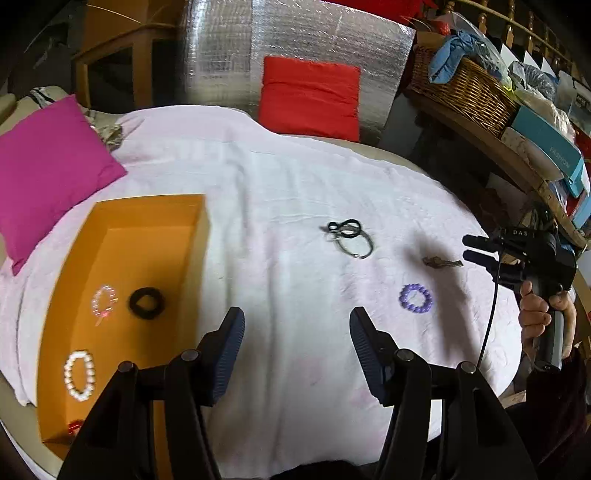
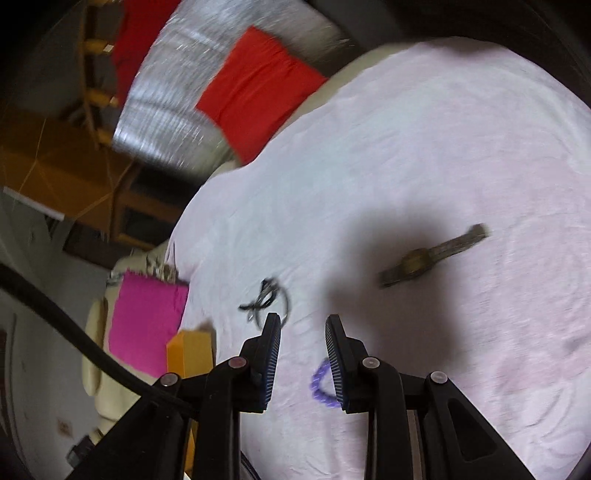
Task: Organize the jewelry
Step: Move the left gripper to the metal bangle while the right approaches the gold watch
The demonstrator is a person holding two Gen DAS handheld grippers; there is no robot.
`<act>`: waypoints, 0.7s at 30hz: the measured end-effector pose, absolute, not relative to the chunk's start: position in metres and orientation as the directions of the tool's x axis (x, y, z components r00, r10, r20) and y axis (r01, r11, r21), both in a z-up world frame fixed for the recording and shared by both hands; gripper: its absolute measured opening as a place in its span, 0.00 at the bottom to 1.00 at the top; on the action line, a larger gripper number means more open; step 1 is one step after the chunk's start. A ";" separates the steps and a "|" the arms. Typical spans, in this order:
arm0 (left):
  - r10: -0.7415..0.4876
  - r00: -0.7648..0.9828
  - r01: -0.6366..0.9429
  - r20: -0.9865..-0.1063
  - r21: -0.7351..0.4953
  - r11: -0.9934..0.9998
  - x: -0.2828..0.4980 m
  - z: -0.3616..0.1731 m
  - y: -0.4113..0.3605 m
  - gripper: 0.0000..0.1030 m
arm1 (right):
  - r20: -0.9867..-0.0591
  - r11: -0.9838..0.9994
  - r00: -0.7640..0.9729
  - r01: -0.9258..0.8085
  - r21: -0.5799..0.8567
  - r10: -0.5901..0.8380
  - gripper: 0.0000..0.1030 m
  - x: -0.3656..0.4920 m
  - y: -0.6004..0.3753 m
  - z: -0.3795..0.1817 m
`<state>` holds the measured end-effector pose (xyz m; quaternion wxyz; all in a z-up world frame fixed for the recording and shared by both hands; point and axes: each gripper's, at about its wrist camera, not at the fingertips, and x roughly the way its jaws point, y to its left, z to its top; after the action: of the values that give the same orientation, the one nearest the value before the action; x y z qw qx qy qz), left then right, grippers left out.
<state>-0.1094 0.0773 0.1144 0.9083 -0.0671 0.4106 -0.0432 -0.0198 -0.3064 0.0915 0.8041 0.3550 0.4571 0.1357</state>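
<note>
Left wrist view, left gripper [image 1: 297,325]: jaws apart with nothing between them, low in the frame over bare white cloth [image 1: 280,192].
Orange box [image 1: 74,280]: just left of that gripper, open-topped; a white bead bracelet [image 1: 79,376] at its lower left, a pale bead bracelet [image 1: 104,301] and a black hair tie [image 1: 146,303] side by side higher up, something small and red [image 1: 75,425] at the bottom corner.
Purple bead bracelet [image 1: 416,298]: on the cloth, right of the left gripper's right finger, apart from it.
Watch [image 1: 441,262]: above the purple bracelet, just left of the right gripper's [image 1: 468,248] tips at the right edge; a hand [image 1: 543,314] holds its handle.
Black rings and bands [image 1: 347,236]: a tangled cluster mid-frame, well beyond both tools.
Right wrist view, right gripper [image 2: 303,326]: fingers a narrow gap apart, gripping nothing; the purple bracelet shows partly behind the right finger, the watch lies upper right in shadow. Blurred.
Surface: a cloth-covered rounded surface.
Room: pink cushion [image 1: 48,173] at the left, red cushion [image 1: 309,98] against silver foil sheeting [image 1: 295,33] at top centre, wicker basket [image 1: 461,92] and boxes on a shelf upper right.
</note>
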 end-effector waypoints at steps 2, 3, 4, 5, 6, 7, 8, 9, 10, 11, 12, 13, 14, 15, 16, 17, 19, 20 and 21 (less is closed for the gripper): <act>-0.141 0.647 0.031 -0.749 -0.160 0.987 -0.101 0.112 0.067 0.59 | -0.642 0.696 0.549 0.144 0.703 0.535 0.28 -0.019 -0.326 0.088; -0.144 0.642 0.032 -0.753 -0.161 0.986 -0.095 0.110 0.062 0.59 | -0.643 0.687 0.550 0.162 0.708 0.533 0.28 -0.018 -0.333 0.086; -0.147 0.639 0.033 -0.755 -0.163 0.986 -0.093 0.108 0.059 0.59 | -0.643 0.674 0.552 0.185 0.715 0.531 0.28 -0.018 -0.344 0.083; -0.152 0.635 0.036 -0.758 -0.168 0.985 -0.089 0.106 0.054 0.59 | -0.644 0.664 0.553 0.203 0.720 0.529 0.28 -0.017 -0.352 0.081; -0.159 0.628 0.041 -0.762 -0.172 0.984 -0.086 0.104 0.050 0.59 | -0.645 0.654 0.554 0.221 0.724 0.527 0.28 -0.017 -0.360 0.078; -0.162 0.623 0.044 -0.765 -0.173 0.984 -0.083 0.102 0.046 0.59 | -0.646 0.645 0.555 0.236 0.727 0.524 0.28 -0.016 -0.367 0.075; -0.164 0.615 0.048 -0.771 -0.172 0.984 -0.080 0.099 0.042 0.59 | -0.647 0.639 0.556 0.248 0.728 0.521 0.28 -0.015 -0.371 0.073; -0.164 0.607 0.050 -0.777 -0.169 0.984 -0.076 0.096 0.039 0.59 | -0.650 0.634 0.556 0.260 0.728 0.518 0.28 -0.016 -0.375 0.071; -0.164 0.602 0.051 -0.781 -0.167 0.985 -0.073 0.095 0.038 0.59 | -0.654 0.629 0.554 0.273 0.728 0.516 0.28 -0.015 -0.379 0.068; -0.166 0.596 0.053 -0.785 -0.167 0.984 -0.068 0.094 0.037 0.59 | -0.656 0.621 0.550 0.285 0.730 0.517 0.28 -0.015 -0.382 0.065; -0.167 0.594 0.054 -0.787 -0.168 0.984 -0.063 0.094 0.036 0.59 | -0.656 0.612 0.545 0.296 0.733 0.522 0.28 -0.014 -0.384 0.062; -0.167 0.593 0.053 -0.788 -0.168 0.984 -0.059 0.094 0.037 0.59 | -0.656 0.606 0.542 0.303 0.735 0.525 0.28 -0.013 -0.387 0.059; -0.167 0.592 0.052 -0.788 -0.170 0.984 -0.053 0.095 0.037 0.59 | -0.659 0.606 0.537 0.307 0.734 0.526 0.28 -0.011 -0.386 0.057; -0.170 0.590 0.049 -0.789 -0.175 0.983 -0.045 0.095 0.039 0.59 | -0.664 0.608 0.529 0.311 0.731 0.528 0.28 -0.010 -0.386 0.055; -0.173 0.587 0.045 -0.791 -0.181 0.982 -0.038 0.095 0.041 0.59 | -0.667 0.606 0.522 0.316 0.730 0.531 0.28 -0.008 -0.385 0.053; -0.177 0.584 0.041 -0.792 -0.189 0.981 -0.030 0.095 0.043 0.59 | -0.670 0.604 0.515 0.322 0.729 0.534 0.28 -0.006 -0.383 0.050; -0.191 0.577 0.034 -0.794 -0.210 0.977 -0.012 0.094 0.047 0.59 | -0.676 0.604 0.503 0.328 0.726 0.539 0.28 -0.004 -0.379 0.046; -0.199 0.574 0.031 -0.794 -0.222 0.974 0.000 0.094 0.048 0.59 | -0.679 0.606 0.497 0.330 0.724 0.540 0.28 -0.003 -0.377 0.044; -0.210 0.570 0.027 -0.794 -0.237 0.971 0.010 0.094 0.049 0.59 | -0.681 0.607 0.492 0.330 0.723 0.543 0.28 -0.001 -0.375 0.043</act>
<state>0.0102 0.0495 0.0939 0.8804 -0.0997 0.4587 -0.0672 -0.0009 -0.3750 0.0429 0.7447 0.4374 0.4990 0.0714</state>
